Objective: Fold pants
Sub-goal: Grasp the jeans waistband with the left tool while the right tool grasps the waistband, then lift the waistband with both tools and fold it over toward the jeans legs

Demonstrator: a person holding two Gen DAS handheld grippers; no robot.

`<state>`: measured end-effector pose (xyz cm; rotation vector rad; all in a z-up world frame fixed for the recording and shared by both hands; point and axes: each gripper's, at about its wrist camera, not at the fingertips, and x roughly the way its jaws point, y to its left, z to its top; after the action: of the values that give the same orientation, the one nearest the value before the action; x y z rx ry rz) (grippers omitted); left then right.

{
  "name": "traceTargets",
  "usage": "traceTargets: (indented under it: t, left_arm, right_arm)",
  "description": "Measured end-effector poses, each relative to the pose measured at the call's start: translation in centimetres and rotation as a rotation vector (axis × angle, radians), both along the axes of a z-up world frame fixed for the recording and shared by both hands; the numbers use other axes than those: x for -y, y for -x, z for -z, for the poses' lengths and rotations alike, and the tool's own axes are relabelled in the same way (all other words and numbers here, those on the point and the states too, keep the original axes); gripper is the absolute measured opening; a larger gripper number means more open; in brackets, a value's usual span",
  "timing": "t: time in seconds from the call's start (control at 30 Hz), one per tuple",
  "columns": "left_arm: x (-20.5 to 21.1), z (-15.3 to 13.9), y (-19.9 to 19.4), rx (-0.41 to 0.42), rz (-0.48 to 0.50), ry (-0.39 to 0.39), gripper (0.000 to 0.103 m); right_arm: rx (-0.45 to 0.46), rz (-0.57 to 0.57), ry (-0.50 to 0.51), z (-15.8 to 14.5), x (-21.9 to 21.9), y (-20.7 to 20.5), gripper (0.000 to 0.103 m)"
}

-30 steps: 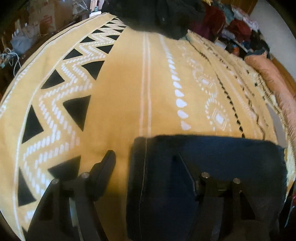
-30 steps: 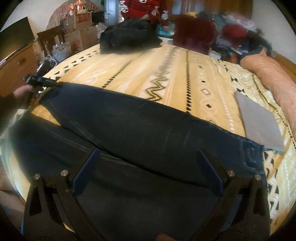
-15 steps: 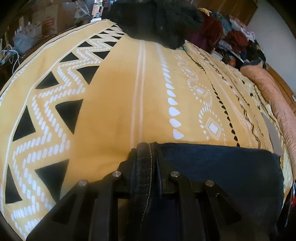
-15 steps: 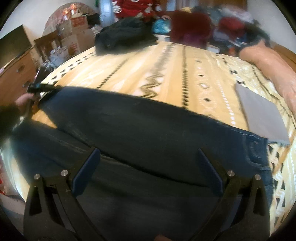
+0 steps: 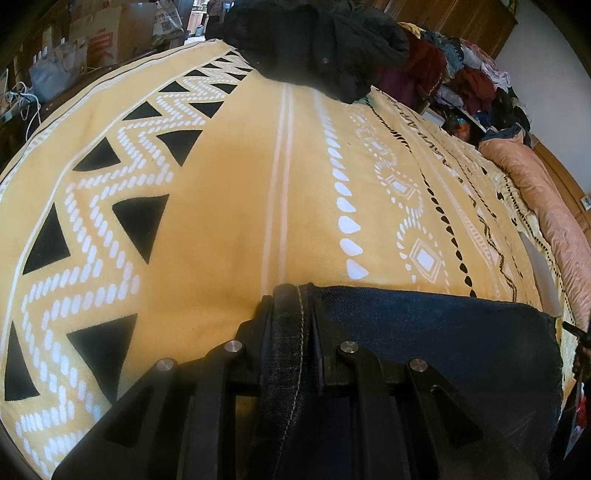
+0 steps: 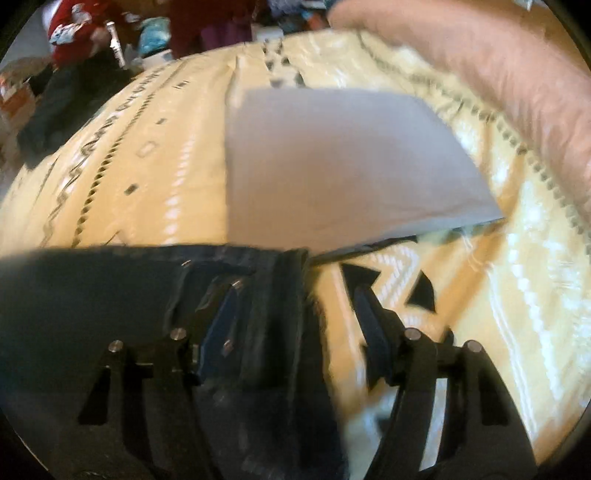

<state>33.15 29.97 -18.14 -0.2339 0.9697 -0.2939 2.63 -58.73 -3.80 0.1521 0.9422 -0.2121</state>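
Dark blue jeans (image 5: 443, 343) lie flat on the yellow patterned bedspread (image 5: 229, 206). My left gripper (image 5: 291, 306) is shut on the hem end of a jeans leg, the stitched edge pinched between its fingers. In the blurred right wrist view my right gripper (image 6: 295, 291) is partly open around the waistband end of the jeans (image 6: 280, 295), one finger (image 6: 218, 325) over the denim and the other finger (image 6: 373, 325) over the bedspread (image 6: 480, 295). I cannot tell whether the fingers touch the cloth.
A flat grey sheet (image 6: 332, 162) lies on the bed just beyond the waistband. A pink bolster (image 6: 498, 74) runs along the bed's far side. A dark clothes heap (image 5: 314, 40) sits at the far end, with boxes (image 5: 110, 33) and clutter beyond.
My left gripper closed on the jeans leg hem and holds it. My right gripper swung right to the waistband end and narrowed its opening around the waistband.
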Motion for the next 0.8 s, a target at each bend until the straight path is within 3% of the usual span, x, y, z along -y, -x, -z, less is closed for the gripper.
traceTargets:
  t: [0.13,0.23,0.27,0.3,0.33,0.43,0.57,0.7,0.8]
  left_arm:
    - [0.1,-0.1,0.0,-0.013,0.003,-0.019,0.018]
    - [0.2,-0.3,-0.1,-0.026,0.002,-0.032,0.018]
    - [0.4,-0.5,-0.1,-0.027,0.002,-0.038,0.018]
    - [0.4,-0.7,0.0,-0.024,0.000,-0.042,0.017]
    - [0.6,-1.1,0.2,-0.011,-0.003,-0.042,0.017]
    - [0.3,-3.5,1.4,0.075,-0.027,-0.002,0.016]
    - [0.0,-8.1,4.9,0.228,-0.038,0.091,0.016]
    - [-0.9,-13.1,11.6,0.375,-0.009,0.175,0.016]
    - [-2.6,-14.8,16.6,0.425,-0.007,0.216,0.016]
  right_arm:
    - [-0.034,-0.069,-0.139,2.3,1.4,-3.3,0.067]
    - [-0.065,-0.099,-0.172,3.7,1.7,-5.0,0.063]
    - [-0.080,-0.112,-0.178,4.2,1.6,-5.6,0.055]
    - [-0.092,-0.132,-0.210,4.7,1.6,-5.6,0.029]
    - [-0.104,-0.142,-0.249,5.0,1.6,-5.6,0.012]
    - [-0.039,-0.178,-0.244,3.1,0.6,-4.0,0.011]
    - [0.107,-0.234,-0.257,-1.9,-1.1,0.6,0.010]
    - [0.192,-0.304,-0.241,-5.9,-3.4,6.9,0.010]
    - [0.197,-0.343,-0.224,-7.0,-4.5,12.5,0.010]
